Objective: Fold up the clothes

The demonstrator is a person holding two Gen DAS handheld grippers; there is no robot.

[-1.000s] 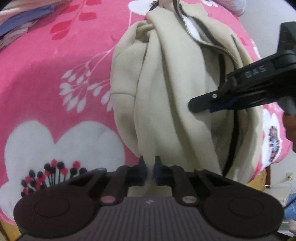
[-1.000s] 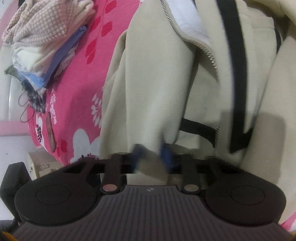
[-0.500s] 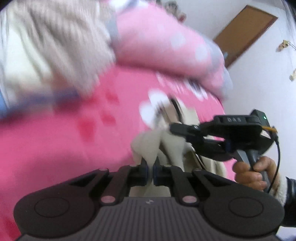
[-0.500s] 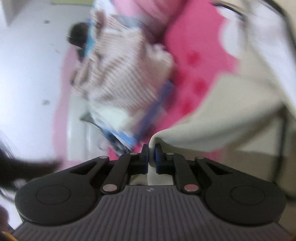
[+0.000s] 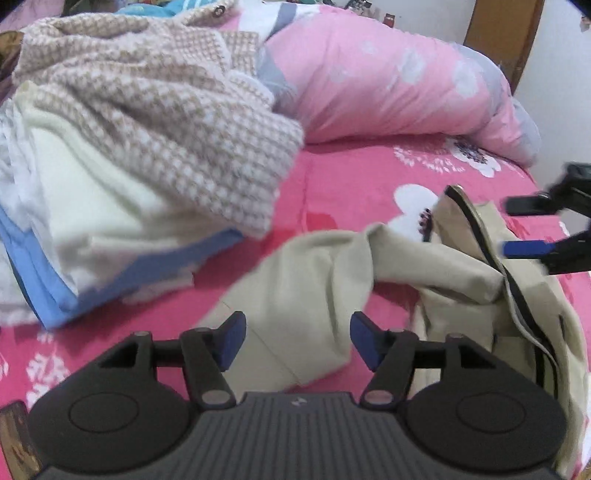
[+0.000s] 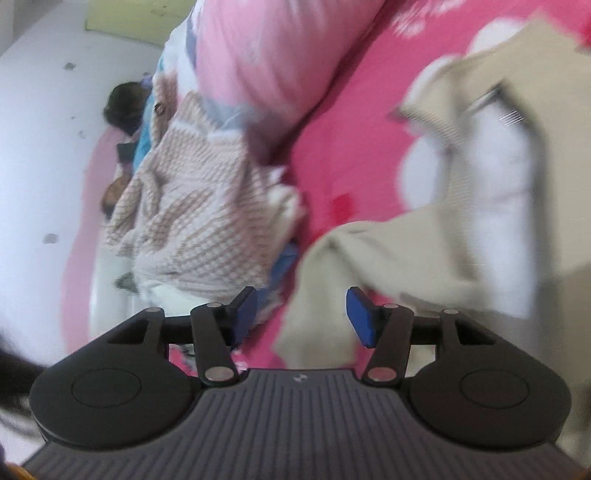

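A beige zip jacket (image 5: 314, 288) with black trim lies crumpled on the pink flowered bed cover (image 5: 343, 184). My left gripper (image 5: 297, 339) hovers over its near sleeve, jaws opening, the pads clear of the cloth. In the left wrist view my right gripper (image 5: 532, 227) shows at the right edge above the jacket's zip. In the right wrist view the same jacket (image 6: 424, 236) is blurred, and my right gripper (image 6: 303, 317) hangs over its edge with jaws opening, nothing pressed between the pads.
A pile of clothes topped by a brown-and-white knit (image 5: 147, 122) lies at the left, over cream and blue pieces. A rolled pink quilt (image 5: 388, 85) lies across the back of the bed. A wooden door (image 5: 498, 33) stands behind.
Both grippers were shut on the beige jacket and carried it across the bed. Now both have let go and stand open, and the jacket lies slumped on the cover.
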